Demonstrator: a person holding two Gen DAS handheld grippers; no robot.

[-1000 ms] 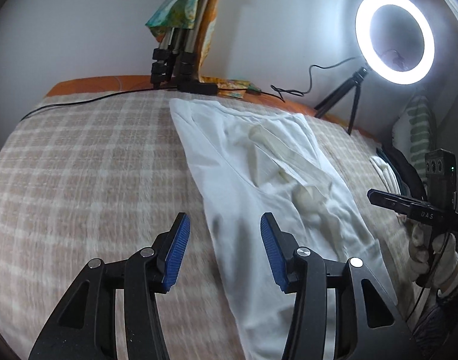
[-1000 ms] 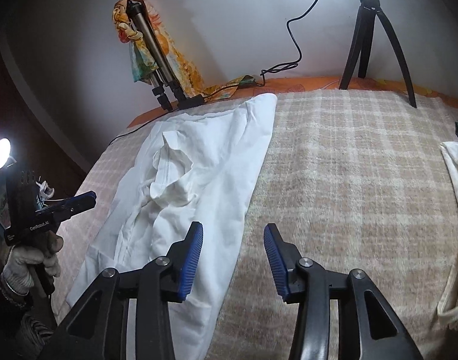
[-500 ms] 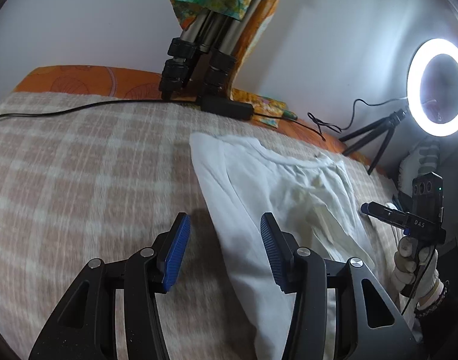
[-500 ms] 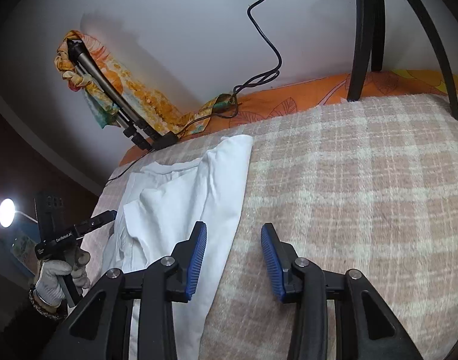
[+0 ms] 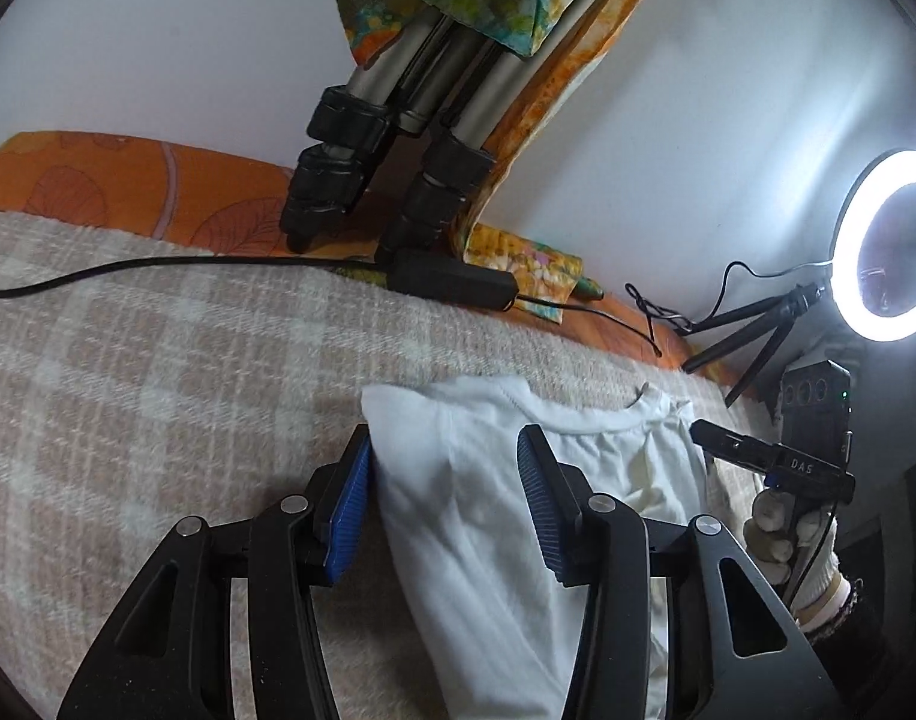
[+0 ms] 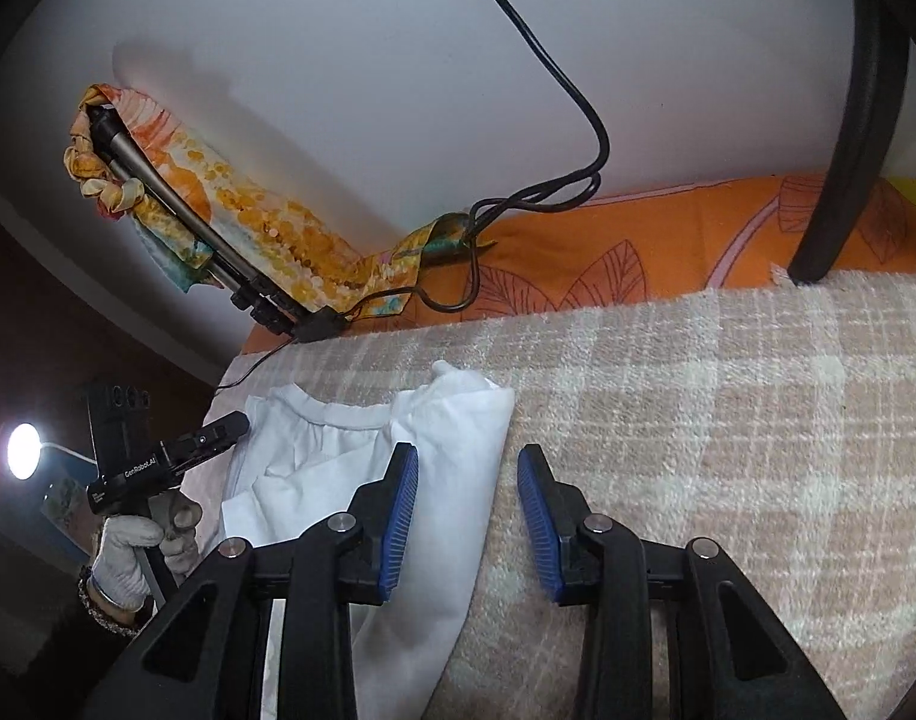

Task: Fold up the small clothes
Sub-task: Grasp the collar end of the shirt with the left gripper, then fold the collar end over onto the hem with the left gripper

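A white garment (image 5: 487, 516) lies lengthwise on the beige checked blanket (image 5: 128, 420), its far end towards the wall. My left gripper (image 5: 443, 504) is open, its blue pads astride the garment's far left corner, just above it. My right gripper (image 6: 466, 516) is open over the garment's far right edge (image 6: 458, 438), left pad above the cloth, right pad above the blanket (image 6: 727, 420). Each gripper shows in the other's view: the right one (image 5: 757, 456), the left one (image 6: 176, 450).
A tripod draped with a patterned cloth (image 5: 398, 138) stands at the wall with a black cable and adapter (image 5: 452, 279). A lit ring light on a small tripod (image 5: 889, 252) stands at the right. An orange sheet (image 6: 607, 264) edges the blanket.
Both grippers have moved forward along the garment to its far end near the wall and dropped lower. Both stay open.
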